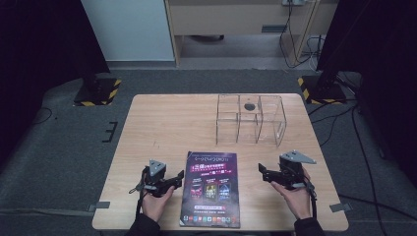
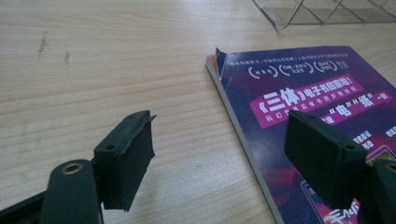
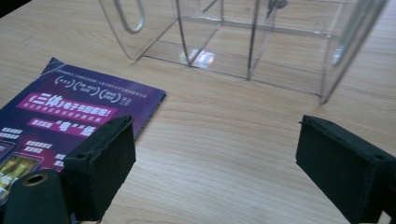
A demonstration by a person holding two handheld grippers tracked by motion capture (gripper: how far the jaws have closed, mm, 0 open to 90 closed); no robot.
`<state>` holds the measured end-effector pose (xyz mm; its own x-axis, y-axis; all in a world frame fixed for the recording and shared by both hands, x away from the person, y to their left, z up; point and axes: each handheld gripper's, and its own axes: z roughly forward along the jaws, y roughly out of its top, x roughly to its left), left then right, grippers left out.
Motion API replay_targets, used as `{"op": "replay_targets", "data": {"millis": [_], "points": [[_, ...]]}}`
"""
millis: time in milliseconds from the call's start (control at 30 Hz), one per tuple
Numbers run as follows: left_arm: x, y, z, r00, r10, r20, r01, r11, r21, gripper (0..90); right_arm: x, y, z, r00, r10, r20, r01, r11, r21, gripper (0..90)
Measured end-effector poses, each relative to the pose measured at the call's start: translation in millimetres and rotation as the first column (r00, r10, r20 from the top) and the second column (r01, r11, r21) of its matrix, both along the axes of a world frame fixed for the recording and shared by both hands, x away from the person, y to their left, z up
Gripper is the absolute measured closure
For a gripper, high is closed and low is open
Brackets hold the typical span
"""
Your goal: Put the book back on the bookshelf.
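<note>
A purple magazine [image 1: 211,189] with pink banners and white print lies flat near the table's front edge. Its near corner curls up slightly in the left gripper view [image 2: 299,93]; the right gripper view has it [image 3: 70,116] at left. My left gripper [image 1: 173,181] rests just left of the magazine, jaws wide apart and empty [image 2: 219,154]. My right gripper [image 1: 264,173] sits to the magazine's right, also open with nothing between its pads [image 3: 215,163]. A clear acrylic divided box [image 1: 251,119] stands behind, toward the far right of the table [image 3: 243,42].
The light wooden table [image 1: 162,128] has bare surface to the left of the clear box. Dark floor surrounds it, with yellow-black striped stand bases [image 1: 97,92] at the far left and far right [image 1: 322,89], and cables on the floor at right.
</note>
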<state>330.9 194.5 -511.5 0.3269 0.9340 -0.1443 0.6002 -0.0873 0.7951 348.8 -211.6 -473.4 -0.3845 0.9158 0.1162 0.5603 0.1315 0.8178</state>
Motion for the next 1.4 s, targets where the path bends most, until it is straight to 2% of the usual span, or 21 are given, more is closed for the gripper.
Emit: {"op": "replay_targets", "data": {"millis": [133, 267, 500, 767, 900, 1233, 1400], "points": [[-0.6, -4.0, -1.7, 0.9999, -0.012, -0.012, 0.012, 0.9999, -0.003, 24.1, 0.8, 8.5, -0.2, 0.9999, 0.015, -0.002, -0.015, 1.000, 0.001, 12.2], [-0.8, -11.2, -6.1, 0.9992, -0.027, -0.031, 0.027, 0.9996, -0.001, 25.4, 0.9, 25.1, -1.8, 0.9987, 0.049, -0.014, -0.049, 0.999, -0.001, 12.4], [-0.2, -14.6, -10.4, 0.9981, -0.023, -0.057, 0.022, 0.9996, -0.016, 27.8, -2.8, 43.6, -6.2, 0.9960, 0.086, -0.023, -0.086, 0.996, -0.009, 14.1], [-2.6, -20.3, -15.1, 0.9959, -0.036, -0.083, 0.034, 0.9991, -0.027, 30.1, -7.8, 64.6, -17.3, 0.9906, 0.126, -0.052, -0.128, 0.991, -0.028, 15.3], [-3.1, -23.3, -17.5, 0.9944, -0.044, -0.096, 0.042, 0.9989, -0.023, 30.4, -9.1, 69.8, -21.9, 0.9892, 0.132, -0.063, -0.134, 0.991, -0.019, 16.5], [-3.7, -28.8, -19.7, 0.9942, -0.056, -0.092, 0.055, 0.9984, -0.008, 31.4, -10.3, 78.7, -36.7, 0.9837, 0.151, -0.099, -0.152, 0.988, -0.001, 18.7], [-4.1, -29.3, -20.3, 0.9948, -0.051, -0.088, 0.049, 0.9985, -0.026, 31.8, -11.7, 85.5, -44.8, 0.9798, 0.160, -0.120, -0.160, 0.987, 0.004, 20.5]]}}
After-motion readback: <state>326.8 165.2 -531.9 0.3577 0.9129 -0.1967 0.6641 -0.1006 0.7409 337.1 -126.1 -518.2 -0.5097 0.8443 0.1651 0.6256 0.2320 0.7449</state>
